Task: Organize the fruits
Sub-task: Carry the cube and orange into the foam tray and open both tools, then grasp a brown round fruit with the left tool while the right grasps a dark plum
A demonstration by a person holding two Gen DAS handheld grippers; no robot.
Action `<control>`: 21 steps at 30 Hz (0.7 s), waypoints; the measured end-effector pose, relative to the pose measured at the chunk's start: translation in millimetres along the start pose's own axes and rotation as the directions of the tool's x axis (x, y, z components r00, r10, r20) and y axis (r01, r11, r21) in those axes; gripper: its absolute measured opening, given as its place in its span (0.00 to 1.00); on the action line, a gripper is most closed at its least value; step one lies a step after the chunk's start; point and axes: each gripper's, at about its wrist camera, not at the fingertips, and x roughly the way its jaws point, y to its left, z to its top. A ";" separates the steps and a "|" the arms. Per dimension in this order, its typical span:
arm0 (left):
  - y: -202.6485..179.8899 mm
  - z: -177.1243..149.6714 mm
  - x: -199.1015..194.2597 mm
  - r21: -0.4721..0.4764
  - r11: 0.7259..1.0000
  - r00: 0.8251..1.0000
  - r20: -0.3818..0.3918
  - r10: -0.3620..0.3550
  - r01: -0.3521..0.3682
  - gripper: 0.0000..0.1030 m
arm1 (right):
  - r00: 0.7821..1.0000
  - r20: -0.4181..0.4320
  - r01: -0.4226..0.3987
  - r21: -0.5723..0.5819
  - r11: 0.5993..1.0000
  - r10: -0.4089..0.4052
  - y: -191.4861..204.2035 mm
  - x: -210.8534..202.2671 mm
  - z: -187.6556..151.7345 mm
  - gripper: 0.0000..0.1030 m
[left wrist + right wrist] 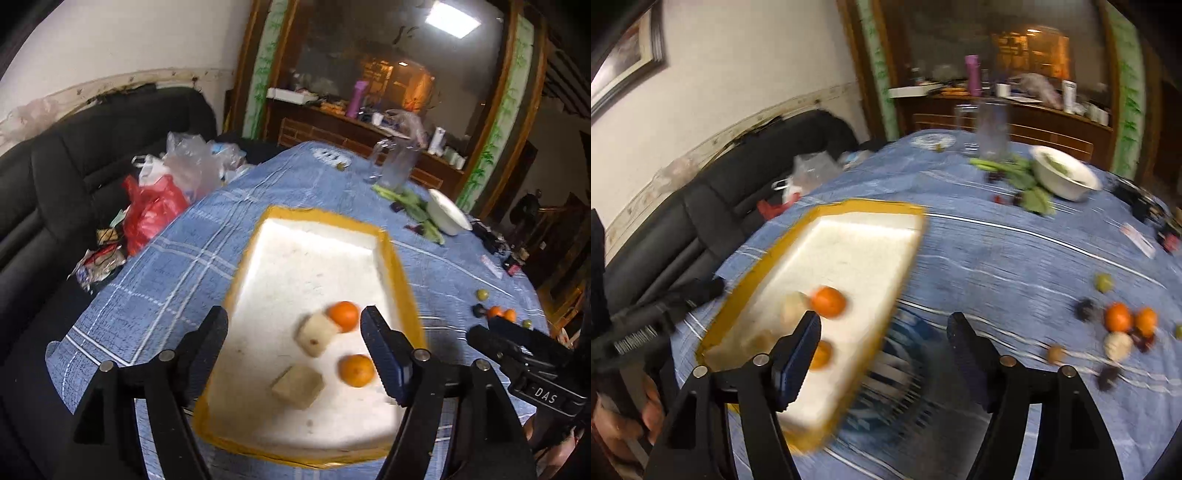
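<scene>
A white foam tray (295,258) with a yellow-taped rim lies on the blue checked tablecloth (177,266). In the left wrist view its long axis runs away from the camera toward the far side of the table, with one short end close under the gripper.

Inside the tray, toward the near end, sit two oranges (344,315) and two pale tan blocks (298,381). The farther orange touches the farther block; the nearer orange (357,370) lies just beside the nearer block, apart from it.

The left gripper (295,343) hangs over the near part of the tray with its jaws spread wide and nothing between them.

The right gripper (884,350) is also spread and empty, over the cloth just beside the tray's long right edge; its left finger (798,365) overlaps the tray in the view.

Well to the right of the tray, loose fruit (1130,321) lies on the cloth: two more oranges touching each other, a pale round fruit next to them, several dark ones and a green one (1103,282). Motion blur hides finer detail.

At the far end stand a white bowl (1067,179), green leaves (1030,184) and a clear jug (991,129).
</scene>
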 end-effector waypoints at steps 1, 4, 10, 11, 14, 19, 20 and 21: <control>-8.0 0.0 -3.1 0.016 1.000 1.000 0.006 -0.010 0.010 0.72 | 1.000 0.004 0.017 0.014 1.000 -0.017 -11.5 -6.9 -4.0 0.74; -34.1 -3.0 -6.7 0.070 0.997 0.999 0.007 -0.038 0.038 0.75 | 0.995 0.011 0.095 0.078 0.992 -0.096 -60.0 -34.1 -24.8 0.74; -92.4 -19.3 4.0 0.175 0.978 0.993 -0.053 -0.109 0.117 0.76 | 0.972 -0.014 0.233 0.235 0.944 -0.236 -152.8 -71.9 -58.4 0.74; -103.1 -22.9 7.2 0.193 0.972 0.990 -0.069 -0.122 0.133 0.76 | 0.969 -0.016 0.244 0.266 0.933 -0.248 -167.9 -77.9 -63.4 0.74; -128.7 -31.8 15.7 0.239 0.956 0.983 -0.106 -0.147 0.169 0.76 | 0.959 -0.015 0.272 0.318 0.908 -0.281 -198.6 -90.0 -72.5 0.74; -167.5 -44.6 34.2 0.306 0.929 0.973 -0.155 -0.169 0.210 0.75 | 0.968 -0.024 0.242 0.359 0.901 -0.250 -219.9 -89.0 -78.0 0.74; -173.9 -46.6 39.9 0.315 0.924 0.971 -0.166 -0.172 0.218 0.75 | 0.971 -0.029 0.232 0.354 0.906 -0.238 -218.5 -84.0 -76.2 0.74; -179.5 -48.3 44.3 0.322 0.920 0.969 -0.174 -0.173 0.222 0.75 | 0.974 -0.038 0.224 0.338 0.914 -0.225 -215.3 -76.5 -73.3 0.74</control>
